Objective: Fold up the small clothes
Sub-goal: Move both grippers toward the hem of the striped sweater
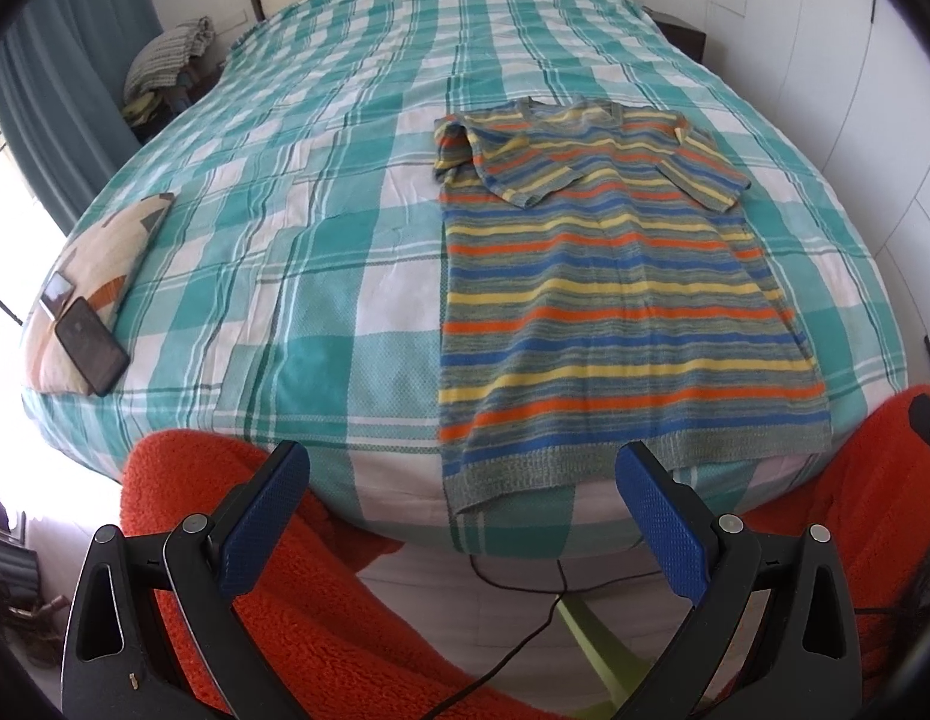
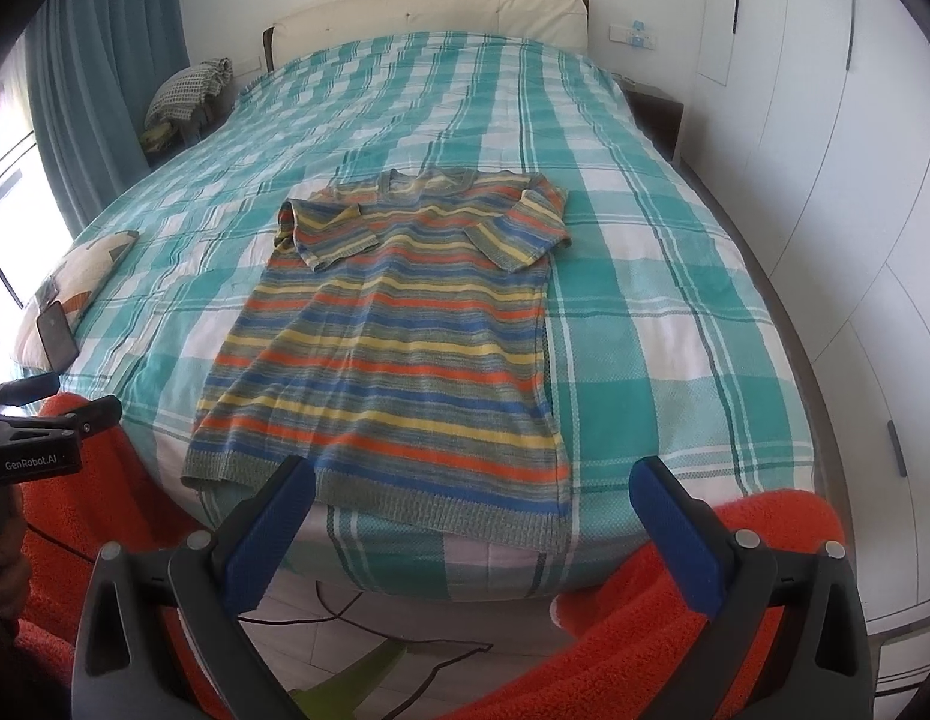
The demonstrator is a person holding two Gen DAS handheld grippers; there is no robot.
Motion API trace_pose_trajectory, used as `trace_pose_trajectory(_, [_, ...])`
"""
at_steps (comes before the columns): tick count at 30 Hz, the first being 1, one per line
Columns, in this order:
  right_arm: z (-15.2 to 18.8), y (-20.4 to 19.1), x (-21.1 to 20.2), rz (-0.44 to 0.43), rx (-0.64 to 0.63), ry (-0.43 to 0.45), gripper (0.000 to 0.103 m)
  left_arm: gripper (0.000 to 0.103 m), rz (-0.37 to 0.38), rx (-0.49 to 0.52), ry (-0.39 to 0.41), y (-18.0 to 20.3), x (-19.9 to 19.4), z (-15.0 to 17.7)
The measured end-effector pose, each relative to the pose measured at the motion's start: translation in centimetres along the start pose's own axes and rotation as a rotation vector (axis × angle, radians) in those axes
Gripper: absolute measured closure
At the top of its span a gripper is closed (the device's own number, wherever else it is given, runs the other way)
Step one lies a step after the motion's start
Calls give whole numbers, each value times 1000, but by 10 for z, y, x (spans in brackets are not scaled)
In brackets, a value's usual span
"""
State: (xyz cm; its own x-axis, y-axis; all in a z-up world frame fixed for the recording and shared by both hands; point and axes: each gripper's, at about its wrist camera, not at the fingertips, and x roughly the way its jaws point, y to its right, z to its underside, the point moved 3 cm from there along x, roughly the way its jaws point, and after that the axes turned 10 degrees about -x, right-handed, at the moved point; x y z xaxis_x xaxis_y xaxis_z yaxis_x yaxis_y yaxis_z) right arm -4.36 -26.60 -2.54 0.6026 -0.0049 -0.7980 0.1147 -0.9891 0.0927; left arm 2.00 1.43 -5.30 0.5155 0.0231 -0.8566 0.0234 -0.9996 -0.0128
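Observation:
A striped knit T-shirt [image 1: 615, 300] in orange, blue, yellow and grey lies flat on the bed, hem at the near edge, both sleeves folded in over the chest. It also shows in the right wrist view [image 2: 393, 336]. My left gripper [image 1: 462, 468] is open and empty, held off the near edge of the bed by the hem's left corner. My right gripper [image 2: 471, 483] is open and empty, held before the hem's right part. The left gripper's body [image 2: 39, 438] shows at the left of the right wrist view.
The bed has a teal and white checked cover [image 1: 321, 228]. A cushion [image 1: 99, 264] with two phones [image 1: 90, 345] lies at the bed's left edge. An orange fleece [image 1: 321, 618] is below the grippers. A black cable [image 1: 525, 630] runs over the floor. White wardrobes [image 2: 825, 180] stand on the right.

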Motion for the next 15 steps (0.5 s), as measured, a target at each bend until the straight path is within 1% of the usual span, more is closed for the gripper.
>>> trace_pose_trajectory(2, [0, 0, 3, -40, 11, 7, 0, 1, -5, 4, 8, -3, 2, -3])
trace_pose_trajectory(4, [0, 2, 7, -63, 23, -2, 0, 1, 14, -34, 2, -13, 4, -10])
trace_pose_trajectory(6, [0, 2, 10, -66, 31, -8, 0, 1, 46, -74, -7, -22, 4, -15])
trace_pose_trajectory(7, [0, 3, 10, -66, 33, -11, 0, 1, 50, -80, -6, -24, 4, -17])
trace_pose_trajectory(10, [0, 4, 13, -61, 42, -21, 0, 1, 31, -71, -8, -25, 6, -15])
trace_pose_trajectory(13, [1, 6, 14, -55, 53, -29, 0, 1, 51, -76, -52, -24, 15, -9])
trace_pose_trajectory(15, [1, 6, 15, -56, 55, -33, 0, 1, 52, -77, -68, -26, 22, -7])
